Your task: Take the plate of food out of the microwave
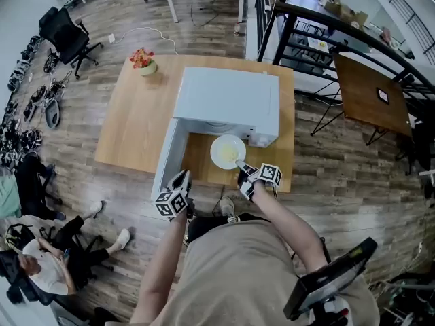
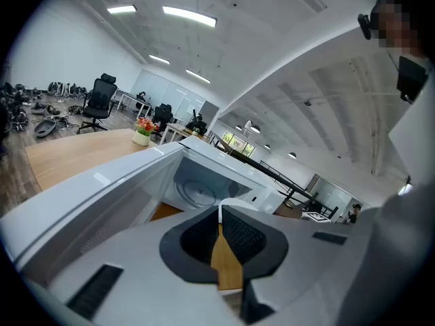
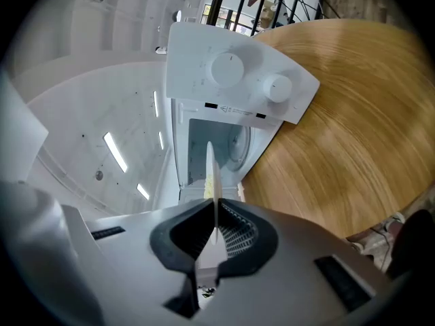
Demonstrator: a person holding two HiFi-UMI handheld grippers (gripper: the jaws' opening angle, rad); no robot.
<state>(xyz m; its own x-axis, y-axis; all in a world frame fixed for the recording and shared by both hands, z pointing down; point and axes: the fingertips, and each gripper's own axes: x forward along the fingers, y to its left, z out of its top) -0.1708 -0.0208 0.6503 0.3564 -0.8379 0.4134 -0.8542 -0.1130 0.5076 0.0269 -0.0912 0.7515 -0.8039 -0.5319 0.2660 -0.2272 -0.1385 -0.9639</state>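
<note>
Plate of food (image 1: pixel 228 151) lies just outside the microwave (image 1: pixel 228 100), at its 6 o'clock in the head view, over the bare wood in front of the open cavity. Whether it rests on the table (image 1: pixel 132 124) or hangs just above it cannot be told. One wooden table carries everything. One white microwave stands on it toward the 3 o'clock side, with its door (image 1: pixel 166 161) swung wide toward 7 o'clock. Inside the cavity the left gripper view shows only the round turntable (image 2: pixel 196 194); the rest of the inside is cut off by the door and the claw's own body. Two round knobs (image 3: pixel 226 68) sit on the control panel in the right gripper view. The single plate is white and holds a pale yellow helping, too small and washed out to name. In the right gripper view the plate appears edge-on as a thin white line, so its contents are nearly hidden there. At the plate's 5 o'clock rim the right claw (image 1: pixel 240 166) is clamped on it, pads pressed to both faces. At the plate's 8 o'clock the left claw (image 1: pixel 184 177) is near the door's free edge and apart from the plate. Its tips meet with nothing between them, only table wood showing beneath. One small pot of flowers (image 1: pixel 144 62) stands at the table's 10 o'clock corner
</note>
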